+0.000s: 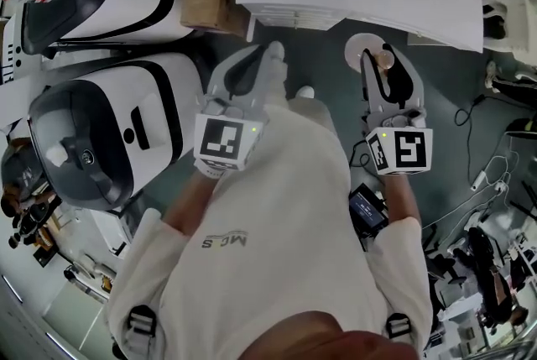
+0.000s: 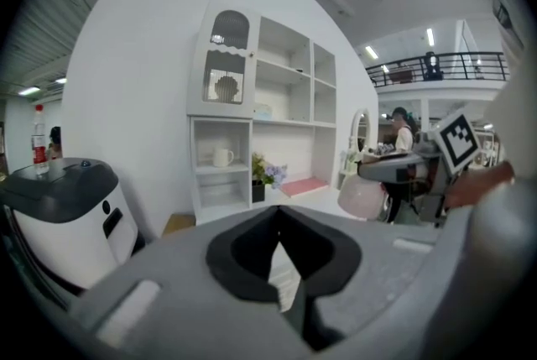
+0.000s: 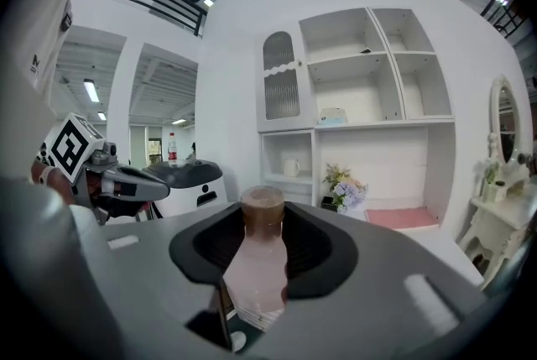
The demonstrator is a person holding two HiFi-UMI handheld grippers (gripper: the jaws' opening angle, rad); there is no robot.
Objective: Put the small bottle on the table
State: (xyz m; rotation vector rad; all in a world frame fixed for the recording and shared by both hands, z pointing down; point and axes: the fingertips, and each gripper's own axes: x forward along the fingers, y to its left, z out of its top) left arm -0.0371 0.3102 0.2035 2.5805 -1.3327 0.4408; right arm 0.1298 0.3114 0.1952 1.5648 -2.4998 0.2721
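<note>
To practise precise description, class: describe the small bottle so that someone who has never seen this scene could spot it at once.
Before the tall white shelf unit, find the right claw. The small bottle stands upright, gripped in it: pale pink with a brown cap, unlike the clear red-capped bottle farther left.

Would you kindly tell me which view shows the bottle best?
The right gripper view: the bottle stands close up in the right gripper, brown cap and pink body clear. The head view shows only its top from above; the left gripper view catches its pink body, small, at right.
</note>
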